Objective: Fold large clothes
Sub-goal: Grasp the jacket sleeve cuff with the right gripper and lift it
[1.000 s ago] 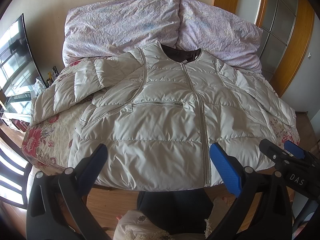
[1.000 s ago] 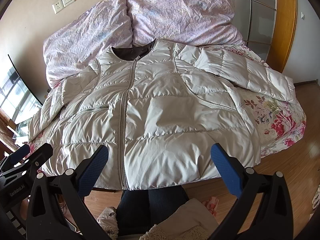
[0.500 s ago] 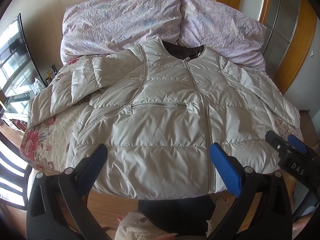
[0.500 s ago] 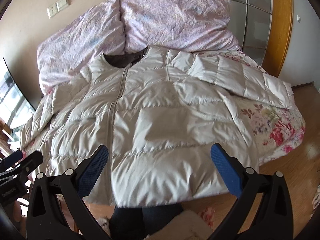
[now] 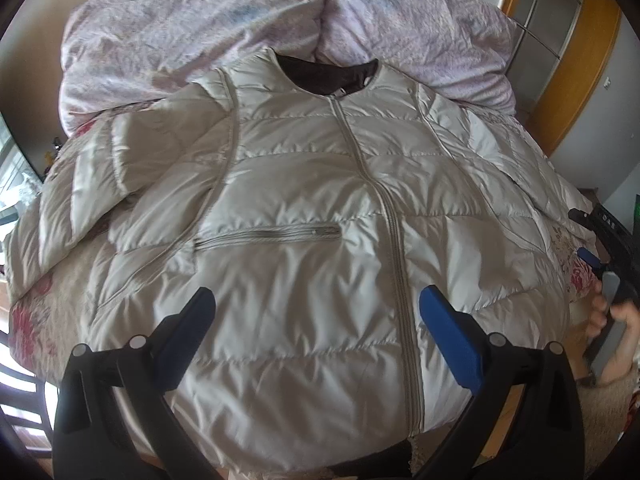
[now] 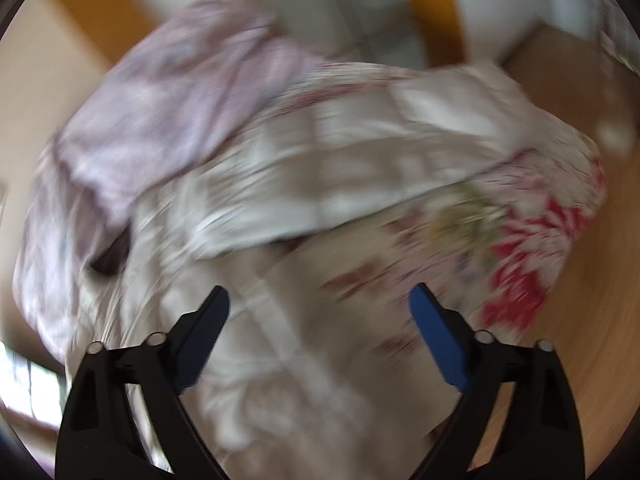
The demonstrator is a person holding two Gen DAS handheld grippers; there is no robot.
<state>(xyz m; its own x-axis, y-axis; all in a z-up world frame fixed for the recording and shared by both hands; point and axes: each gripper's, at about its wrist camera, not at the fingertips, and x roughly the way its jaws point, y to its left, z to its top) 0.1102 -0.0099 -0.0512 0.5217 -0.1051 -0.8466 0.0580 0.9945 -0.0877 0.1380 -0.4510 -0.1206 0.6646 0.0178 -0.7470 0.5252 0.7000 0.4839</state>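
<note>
Cream puffer jacket [image 5: 320, 240] lying zipped, front up, on floral bed [image 5: 32, 320] — left claw [image 5: 316, 312] hovering released above hem; right claw [image 6: 318, 304] released too, view blurring.

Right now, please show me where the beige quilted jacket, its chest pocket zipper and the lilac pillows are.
beige quilted jacket [image 5: 304, 288], left wrist view, front panel.
chest pocket zipper [image 5: 268, 235], left wrist view, middle of the zipper.
lilac pillows [image 5: 200, 20], left wrist view, left pillow's face.
</note>
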